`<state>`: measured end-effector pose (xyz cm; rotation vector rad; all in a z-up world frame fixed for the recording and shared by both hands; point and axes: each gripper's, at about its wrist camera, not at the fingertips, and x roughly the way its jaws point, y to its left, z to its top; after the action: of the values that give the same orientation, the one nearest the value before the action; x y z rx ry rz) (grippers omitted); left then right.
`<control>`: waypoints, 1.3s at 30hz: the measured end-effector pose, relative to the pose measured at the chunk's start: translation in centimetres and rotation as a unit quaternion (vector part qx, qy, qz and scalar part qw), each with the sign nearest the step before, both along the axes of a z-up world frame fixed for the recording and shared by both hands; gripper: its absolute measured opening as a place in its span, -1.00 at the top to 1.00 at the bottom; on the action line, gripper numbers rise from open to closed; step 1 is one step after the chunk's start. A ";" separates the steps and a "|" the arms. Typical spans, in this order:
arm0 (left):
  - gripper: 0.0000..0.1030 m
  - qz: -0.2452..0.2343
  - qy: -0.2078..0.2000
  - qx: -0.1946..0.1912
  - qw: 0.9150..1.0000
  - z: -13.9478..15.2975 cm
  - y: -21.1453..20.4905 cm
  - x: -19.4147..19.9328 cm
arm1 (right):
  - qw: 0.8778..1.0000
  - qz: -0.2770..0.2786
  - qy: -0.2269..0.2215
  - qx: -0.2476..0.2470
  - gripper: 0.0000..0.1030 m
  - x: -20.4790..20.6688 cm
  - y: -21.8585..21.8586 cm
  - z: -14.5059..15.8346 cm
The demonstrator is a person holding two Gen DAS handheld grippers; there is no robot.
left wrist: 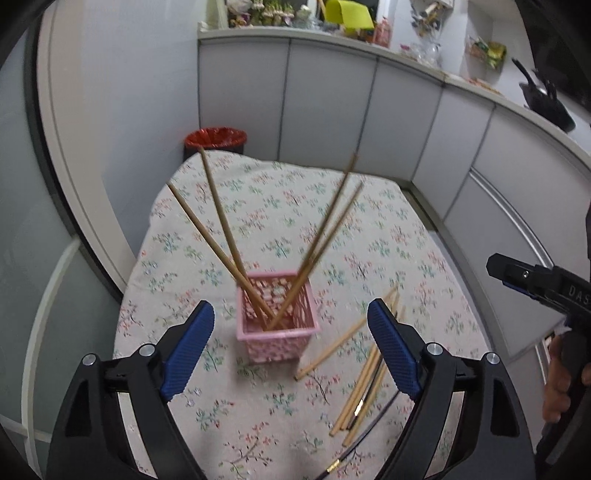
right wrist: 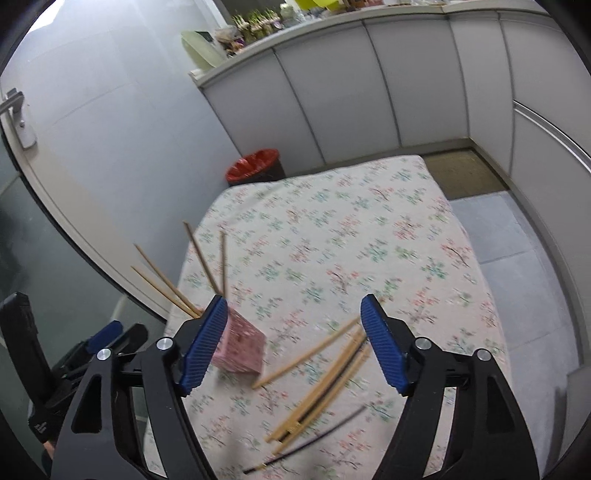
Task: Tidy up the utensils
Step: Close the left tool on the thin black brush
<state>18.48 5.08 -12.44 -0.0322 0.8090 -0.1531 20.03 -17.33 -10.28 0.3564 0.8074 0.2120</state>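
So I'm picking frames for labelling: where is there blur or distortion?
Left wrist view: pink basket and its standing chopsticks are slightly smeared; cabinets bow from the fisheye. Right wrist view: loose chopsticks and tablecloth are motion-blurred.

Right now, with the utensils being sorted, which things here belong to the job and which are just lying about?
Part of the job:
- pink basket
- four chopsticks standing in it
- loose wooden chopsticks on the tablecloth
- dark chopsticks beside them

Just lying about:
- red bin behind the table
- clutter on the counter
- black pan
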 end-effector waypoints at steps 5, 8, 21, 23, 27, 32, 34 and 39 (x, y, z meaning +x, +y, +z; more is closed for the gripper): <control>-0.68 -0.033 0.033 0.020 0.999 -2.0 -2.1 -0.6 | 0.998 -0.015 0.055 -0.014 -0.57 -0.6 -1.8 -2.6; -0.69 -0.049 0.050 0.036 0.997 -3.4 -3.5 -1.0 | 0.996 -0.018 0.080 -0.026 -0.66 -0.9 -2.5 -4.1; -0.20 -0.196 0.168 0.066 0.964 -10.6 -11.9 -1.8 | 0.983 -0.020 0.156 -0.096 -0.83 -2.2 -6.0 -9.2; 0.05 -0.206 0.192 0.053 0.958 -11.7 -12.6 -1.1 | 0.981 -0.022 0.165 -0.099 -0.83 -2.3 -6.5 -9.8; 0.33 -0.217 0.223 0.043 0.949 -13.5 -14.2 0.1 | 0.978 -0.023 0.182 -0.102 -0.84 -2.5 -7.7 -10.9; 0.42 -0.212 0.239 0.060 0.946 -15.5 -15.8 1.5 | 0.976 -0.025 0.189 -0.107 -0.84 -2.7 -8.8 -11.4; 0.49 -0.207 0.246 0.067 0.944 -16.3 -16.1 2.0 | 0.976 -0.027 0.188 -0.105 -0.84 -2.8 -9.2 -11.4; 0.83 -0.200 0.236 0.088 0.947 -16.3 -16.7 2.1 | 0.977 -0.030 0.186 -0.101 -0.84 -2.7 -9.8 -11.2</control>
<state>20.62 -11.67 -28.76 0.2758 1.3015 -0.4684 17.31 -27.11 -21.52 0.2305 1.1761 0.0028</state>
